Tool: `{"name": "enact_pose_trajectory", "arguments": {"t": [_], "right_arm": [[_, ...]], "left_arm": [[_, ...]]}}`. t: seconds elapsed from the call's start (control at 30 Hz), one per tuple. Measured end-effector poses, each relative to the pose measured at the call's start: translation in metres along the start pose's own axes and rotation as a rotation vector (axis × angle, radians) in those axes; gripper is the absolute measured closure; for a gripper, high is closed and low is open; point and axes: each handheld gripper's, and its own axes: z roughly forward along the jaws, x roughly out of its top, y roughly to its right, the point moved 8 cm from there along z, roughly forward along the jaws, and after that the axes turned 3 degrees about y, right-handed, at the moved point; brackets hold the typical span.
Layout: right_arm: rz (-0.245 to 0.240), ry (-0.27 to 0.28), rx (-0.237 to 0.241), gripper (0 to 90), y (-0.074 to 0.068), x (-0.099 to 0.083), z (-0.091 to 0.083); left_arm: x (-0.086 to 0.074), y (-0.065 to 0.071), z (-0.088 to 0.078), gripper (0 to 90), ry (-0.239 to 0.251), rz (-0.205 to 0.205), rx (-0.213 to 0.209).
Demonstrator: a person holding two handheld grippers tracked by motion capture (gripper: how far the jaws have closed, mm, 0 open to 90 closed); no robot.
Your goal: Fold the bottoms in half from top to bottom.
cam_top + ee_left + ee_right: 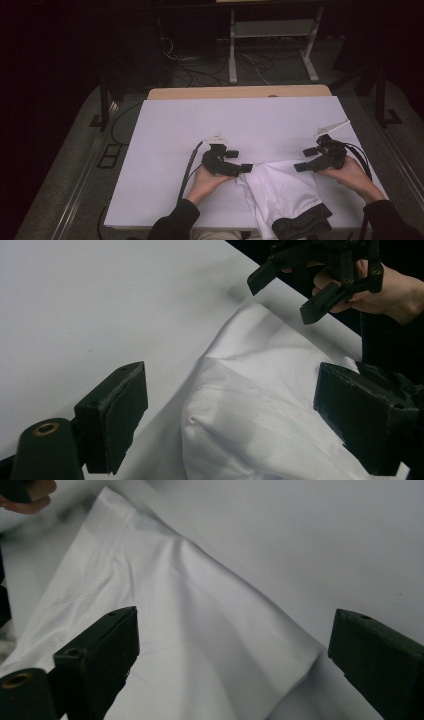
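Nearest the high camera, dark sleeves (175, 220) come in at the bottom edge, and between them a dark waistband (301, 222) hangs over the near edge of the table (165, 150). From that band the white garment (280, 187) runs up onto the white tabletop, so most of its weight seems to rest on the surface while its far end is worked. That far end is the landmark for everything else. Just left of it the left gripper (246, 168) lies low, its jaws wide apart and pointing at the cloth's left corner; nothing is clamped between them. Just right of it the right gripper (306, 159) hovers over the cloth's right edge, its jaws also spread with nothing pinched. Both tools look placed to take one corner each, probably to pull the cloth flat or fold it. Beyond the garment the tabletop is bare up to a wooden strip (240, 92), with a metal stand (272, 30) and cables on the floor behind. The left gripper view adds what the high view cannot: a bulging fold of fine-textured fabric (250, 425) sits between the open jaws without touching the pads, and the right gripper (285, 292) hangs above the cloth's far corner. The right gripper view shows a smooth folded edge (200, 630) below its jaws, apart from both.
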Motion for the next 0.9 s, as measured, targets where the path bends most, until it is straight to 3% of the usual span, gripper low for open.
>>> {"name": "enact_pose_trajectory", "arguments": {"t": [0.33,0.5,0.63,0.73,0.9], "right_arm": [[0.018,-0.012,-0.015,18.4,0.018,-0.005,0.005],[0.016,-0.032,0.010,33.3,0.023,-0.010,0.007],[-0.010,-0.045,0.005,48.9,0.025,-0.013,0.008],[-0.009,-0.041,0.001,62.2,0.026,-0.013,0.007],[-0.004,-0.041,-0.007,78.2,0.028,-0.014,0.007]], "left_arm": [[-0.009,-0.014,0.007,13.2,-0.049,-0.040,0.028],[-0.014,-0.015,0.013,15.4,-0.079,-0.076,0.003],[-0.020,-0.015,0.018,24.6,-0.114,-0.104,-0.022],[-0.023,-0.014,0.020,34.4,-0.134,-0.097,-0.030],[-0.028,-0.012,0.024,58.3,-0.167,-0.097,-0.050]]}}
